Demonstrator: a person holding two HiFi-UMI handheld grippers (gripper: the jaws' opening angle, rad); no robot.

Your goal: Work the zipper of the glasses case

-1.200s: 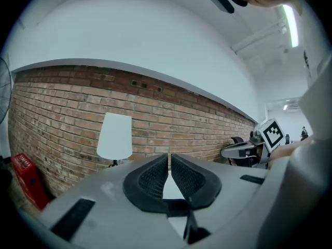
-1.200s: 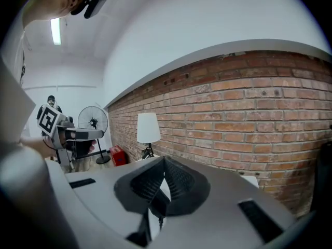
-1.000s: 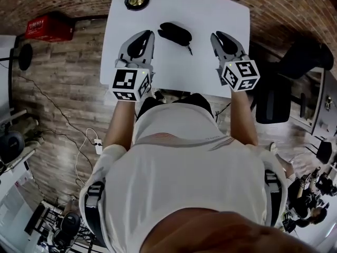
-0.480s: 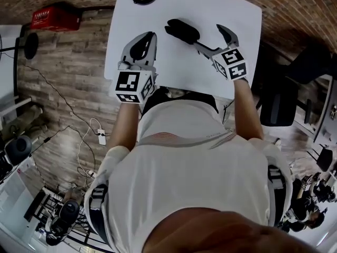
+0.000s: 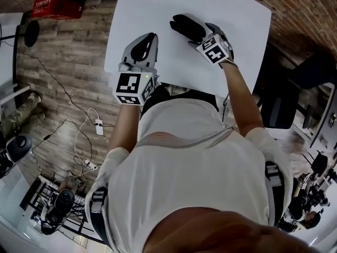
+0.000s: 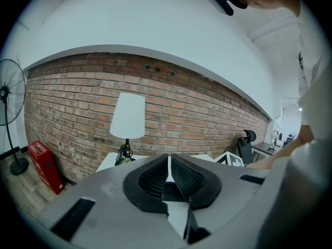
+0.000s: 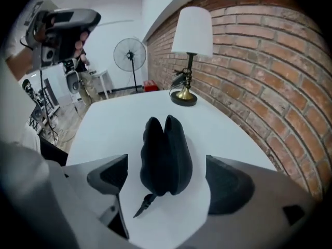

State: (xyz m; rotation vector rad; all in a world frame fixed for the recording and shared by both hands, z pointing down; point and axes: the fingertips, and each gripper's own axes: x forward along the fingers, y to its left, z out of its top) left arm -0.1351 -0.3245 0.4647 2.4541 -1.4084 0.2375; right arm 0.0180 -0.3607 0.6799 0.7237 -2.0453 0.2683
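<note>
Since a second ago, the right gripper (image 7: pixel 166 176) has crossed the white table (image 5: pixel 234 9) to the black soft-shell glasses case (image 5: pixel 185 26), upper centre of the head view. Its jaws are opening, and the case lies between them untouched, with the black zipper pull (image 7: pixel 142 204) nearest. The left gripper (image 6: pixel 168 171) is closed and empty at left. Judgement: a grasp is being prepared; the zipper is not yet worked.

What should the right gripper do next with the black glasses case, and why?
Probably ease forward and close on the glasses case: the jaws of the right gripper are opening with the case between them, untouched, and its zipper pull points back toward the gripper.
</note>
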